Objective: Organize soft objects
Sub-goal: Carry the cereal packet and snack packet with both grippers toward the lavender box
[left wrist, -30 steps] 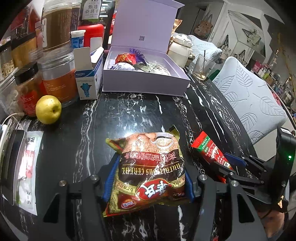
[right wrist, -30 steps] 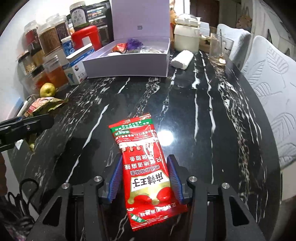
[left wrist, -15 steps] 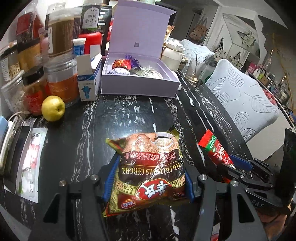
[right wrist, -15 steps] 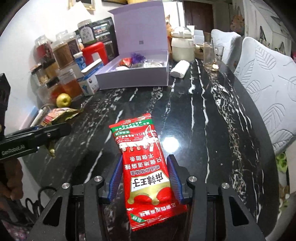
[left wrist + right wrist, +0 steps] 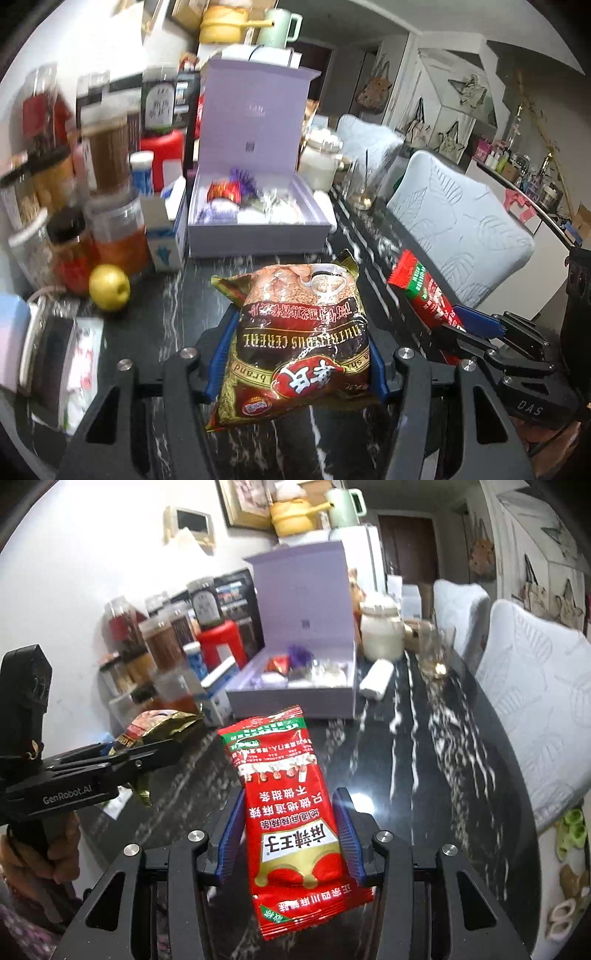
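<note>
My left gripper (image 5: 297, 347) is shut on a brown and gold cereal bag (image 5: 295, 339), held clear above the black marble table (image 5: 173, 317). My right gripper (image 5: 290, 819) is shut on a red snack packet (image 5: 291, 812), also lifted off the table. Each gripper appears in the other's view: the right one with its red packet (image 5: 424, 295) at the right, the left one with the cereal bag (image 5: 159, 727) at the left. Ahead stands an open lilac gift box (image 5: 258, 229) with small soft items inside, its lid upright.
Jars (image 5: 110, 229), a blue-white carton (image 5: 162, 229) and a yellow apple (image 5: 109, 287) crowd the table's left side. A white jar (image 5: 380, 635), a glass (image 5: 432, 653) and a white roll (image 5: 376, 679) stand right of the box. Padded chairs (image 5: 535, 701) line the right edge.
Both grippers have risen with their packets, and the views have tilted up so that the box and the room behind it show more. The grips are unchanged.
</note>
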The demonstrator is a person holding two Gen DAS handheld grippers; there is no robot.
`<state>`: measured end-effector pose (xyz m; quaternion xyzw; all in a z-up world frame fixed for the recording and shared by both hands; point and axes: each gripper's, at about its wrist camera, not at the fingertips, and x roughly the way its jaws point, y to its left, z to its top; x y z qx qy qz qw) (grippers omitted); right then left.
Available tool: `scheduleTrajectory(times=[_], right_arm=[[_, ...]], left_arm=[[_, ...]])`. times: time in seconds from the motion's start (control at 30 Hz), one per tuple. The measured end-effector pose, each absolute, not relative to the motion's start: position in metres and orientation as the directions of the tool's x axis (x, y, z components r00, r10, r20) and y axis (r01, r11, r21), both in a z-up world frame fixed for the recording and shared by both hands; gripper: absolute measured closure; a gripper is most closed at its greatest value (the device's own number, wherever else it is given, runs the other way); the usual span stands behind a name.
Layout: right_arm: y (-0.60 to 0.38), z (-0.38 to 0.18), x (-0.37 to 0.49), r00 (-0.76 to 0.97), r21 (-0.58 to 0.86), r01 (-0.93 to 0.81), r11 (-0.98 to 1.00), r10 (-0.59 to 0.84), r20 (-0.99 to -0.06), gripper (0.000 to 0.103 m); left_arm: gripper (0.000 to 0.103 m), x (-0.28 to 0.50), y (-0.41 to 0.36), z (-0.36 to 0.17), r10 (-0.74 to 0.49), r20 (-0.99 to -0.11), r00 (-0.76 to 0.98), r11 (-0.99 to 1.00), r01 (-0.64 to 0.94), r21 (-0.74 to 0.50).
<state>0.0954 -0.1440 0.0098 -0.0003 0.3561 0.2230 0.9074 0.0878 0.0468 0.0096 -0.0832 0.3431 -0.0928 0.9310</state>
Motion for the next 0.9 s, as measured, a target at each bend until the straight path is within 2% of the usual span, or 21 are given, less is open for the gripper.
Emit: scheduleTrajectory(times=[0.33, 0.9], right_arm=[[-0.134, 0.043, 0.122, 0.682, 0.152, -0.464, 0.873, 0.461, -0.568, 0.056], [-0.12, 0.085, 0.202, 0.742, 0.107, -0.488, 0.866, 0.476, -0.472, 0.056]], left_arm=[[0.044, 0.115, 0.049, 0.046, -0.215, -0.552, 0.806, 0.975, 0.144, -0.169], [0.044, 0.198, 0.066, 0.087, -0.173, -0.453, 0.875, 0.984, 0.133, -0.12]])
